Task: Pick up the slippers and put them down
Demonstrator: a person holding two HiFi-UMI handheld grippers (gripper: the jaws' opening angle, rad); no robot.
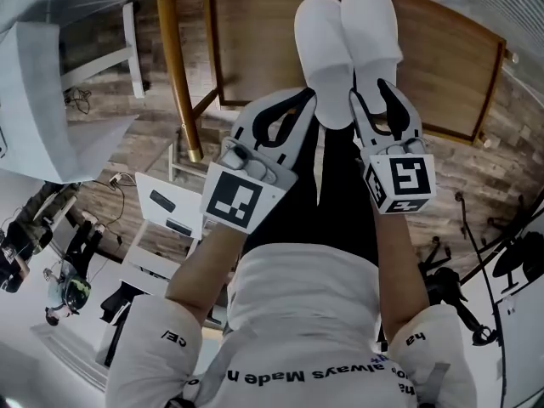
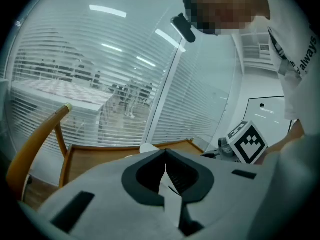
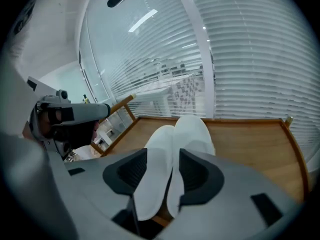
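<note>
Two white slippers, a left one (image 1: 325,49) and a right one (image 1: 371,32), lie side by side on a wooden chair seat (image 1: 442,66), toes pointing away. My right gripper (image 1: 378,100) is at their heels. In the right gripper view both slippers (image 3: 157,164) (image 3: 192,134) run between its spread jaws (image 3: 162,169), unsqueezed and flat on the seat (image 3: 250,149). My left gripper (image 1: 308,99) is at the left slipper's heel edge. In the left gripper view its jaws (image 2: 165,159) meet on a thin white sliver, apparently that slipper's edge.
The chair's yellow wooden rail (image 1: 174,66) rises left of the seat. A white table (image 1: 51,100) stands at far left, and a white stand (image 1: 166,202) with dark devices sits below it. Black tripods (image 1: 476,270) are on the floor at right. Window blinds (image 3: 250,59) lie beyond.
</note>
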